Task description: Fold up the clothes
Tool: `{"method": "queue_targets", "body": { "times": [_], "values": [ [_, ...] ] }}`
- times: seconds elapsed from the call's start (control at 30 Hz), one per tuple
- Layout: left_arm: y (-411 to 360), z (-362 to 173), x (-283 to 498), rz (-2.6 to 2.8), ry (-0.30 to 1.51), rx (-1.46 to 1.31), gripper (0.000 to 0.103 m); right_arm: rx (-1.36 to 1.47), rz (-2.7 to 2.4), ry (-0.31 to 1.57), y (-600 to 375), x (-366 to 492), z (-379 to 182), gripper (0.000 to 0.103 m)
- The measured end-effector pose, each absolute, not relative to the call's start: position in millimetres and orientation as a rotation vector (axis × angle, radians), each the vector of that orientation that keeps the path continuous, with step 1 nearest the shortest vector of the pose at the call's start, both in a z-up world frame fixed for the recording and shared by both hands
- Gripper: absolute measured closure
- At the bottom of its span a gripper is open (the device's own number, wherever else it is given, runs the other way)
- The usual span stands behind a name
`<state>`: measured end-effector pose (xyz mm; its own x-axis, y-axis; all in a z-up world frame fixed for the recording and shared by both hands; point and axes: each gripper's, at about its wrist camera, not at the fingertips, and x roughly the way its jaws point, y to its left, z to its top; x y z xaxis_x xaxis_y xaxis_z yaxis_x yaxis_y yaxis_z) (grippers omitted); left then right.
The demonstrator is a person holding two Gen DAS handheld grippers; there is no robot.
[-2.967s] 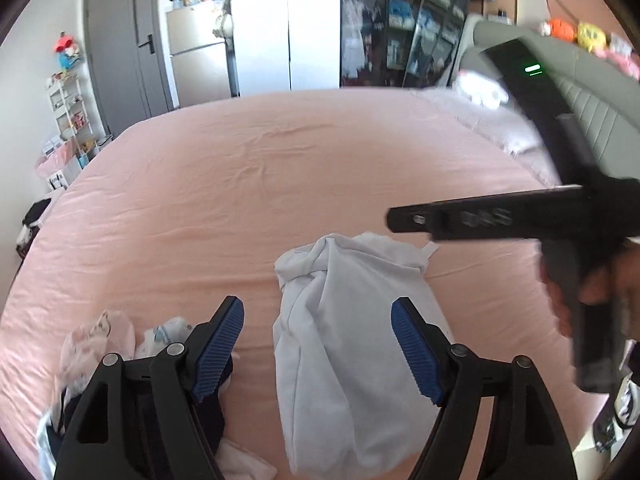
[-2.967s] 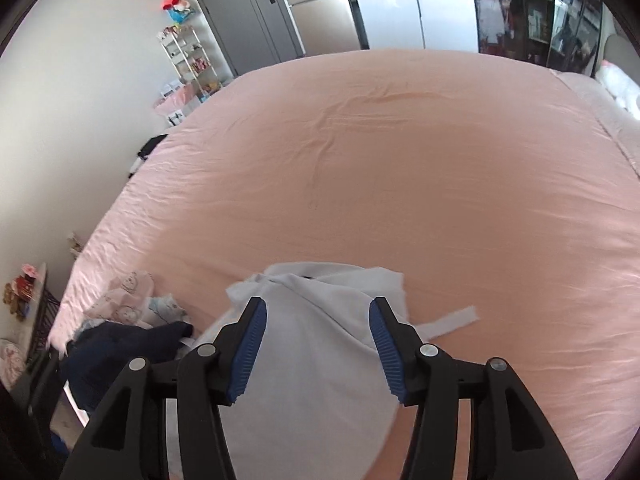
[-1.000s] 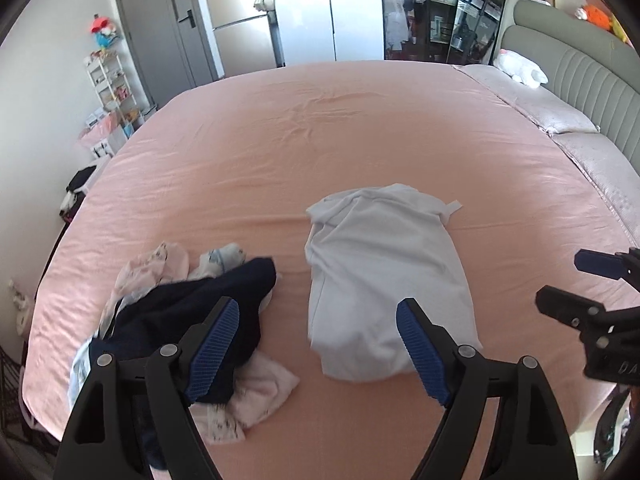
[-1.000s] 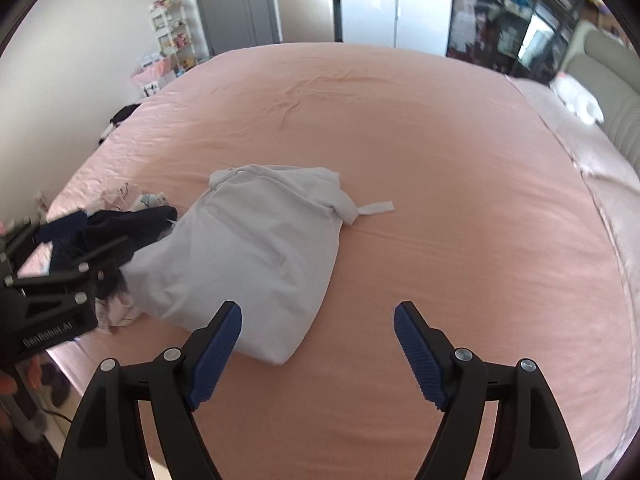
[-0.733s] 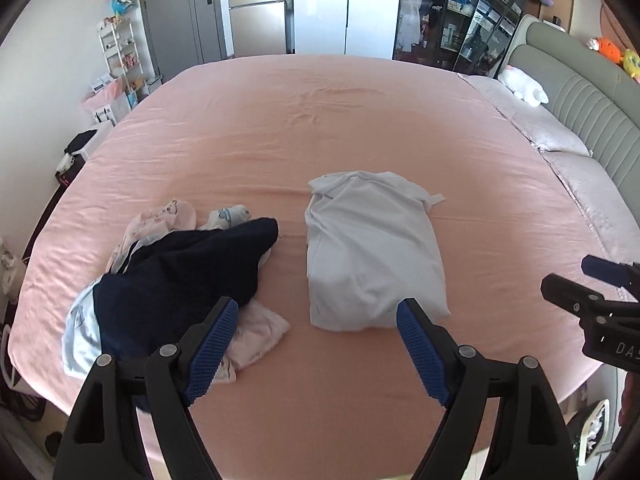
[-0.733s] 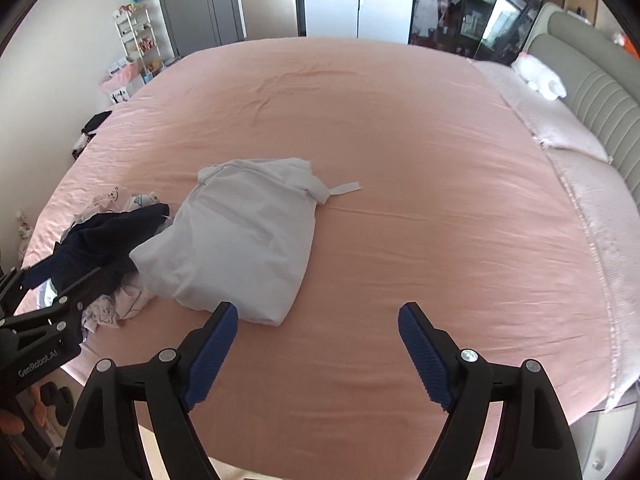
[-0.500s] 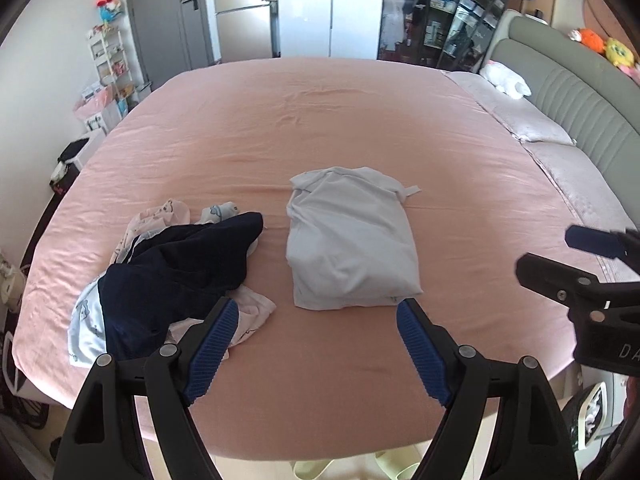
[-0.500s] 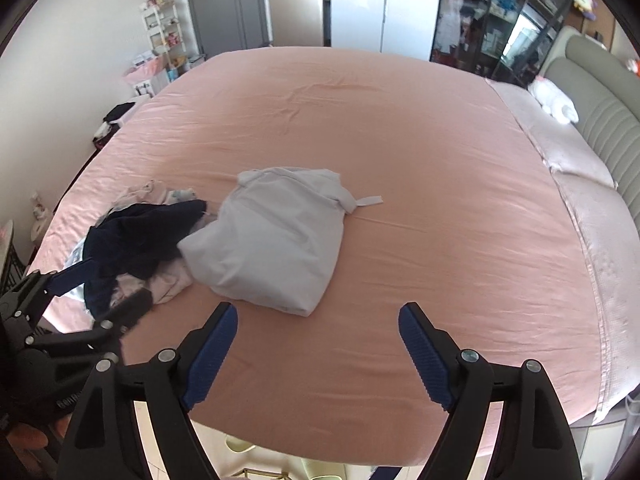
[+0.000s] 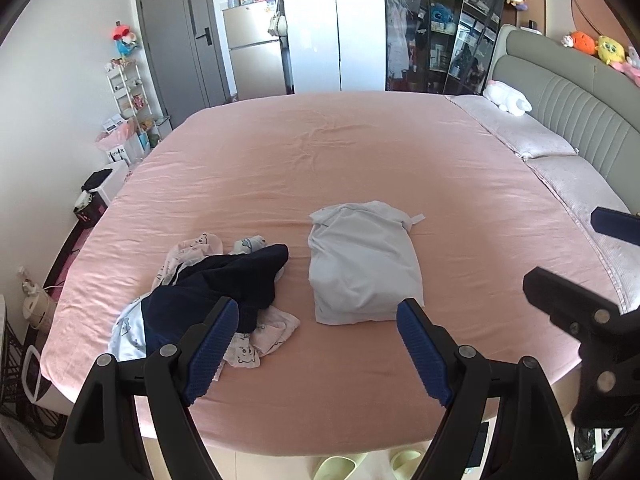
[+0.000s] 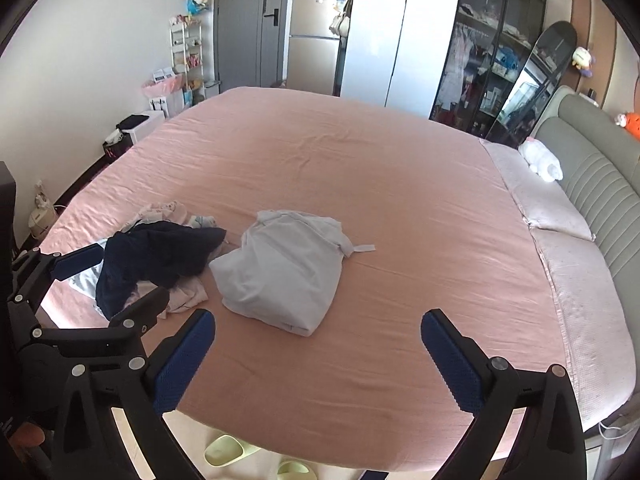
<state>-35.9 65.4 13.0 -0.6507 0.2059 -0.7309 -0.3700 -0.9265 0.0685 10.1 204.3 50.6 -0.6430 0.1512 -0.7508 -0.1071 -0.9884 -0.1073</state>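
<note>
The folded shirt (image 9: 362, 268) lay on the bed (image 9: 360, 152), beside unfolded clothes (image 9: 212, 292). Left gripper (image 9: 318, 344) stood open and empty; right gripper (image 10: 318, 352) was opening, empty. The clothes were judged light and limp, best pinched at an edge.

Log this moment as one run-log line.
white garment: folded on bed | dark pile: unfolded beside it | left gripper: open, empty | right gripper: opening, empty

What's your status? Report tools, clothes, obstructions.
Left tool open, empty. Right tool opening, empty. White garment folded on bed; unfolded pile beside it. Nothing in the way.
</note>
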Motion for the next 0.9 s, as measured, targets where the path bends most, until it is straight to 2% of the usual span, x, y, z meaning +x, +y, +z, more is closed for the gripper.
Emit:
{"method": "queue_targets", "body": {
  "times": [0.57,0.67,0.9],
  "values": [
    [68.5,4.4,-38.3,2.544,0.288,-1.133,0.021,-1.3,2.712,-0.084,204.9,9.8,39.8,0.0],
    [69.8,1.7,-39.9,2.555,0.288,-1.146,0.016,-1.302,2.708,-0.085,205.5,9.2,38.9,0.0],
    [67.0,-5.7,-45.5,2.552,0.255,-1.205,0.015,-1.309,2.719,-0.093,202.8,10.0,38.5,0.0]
  ]
}}
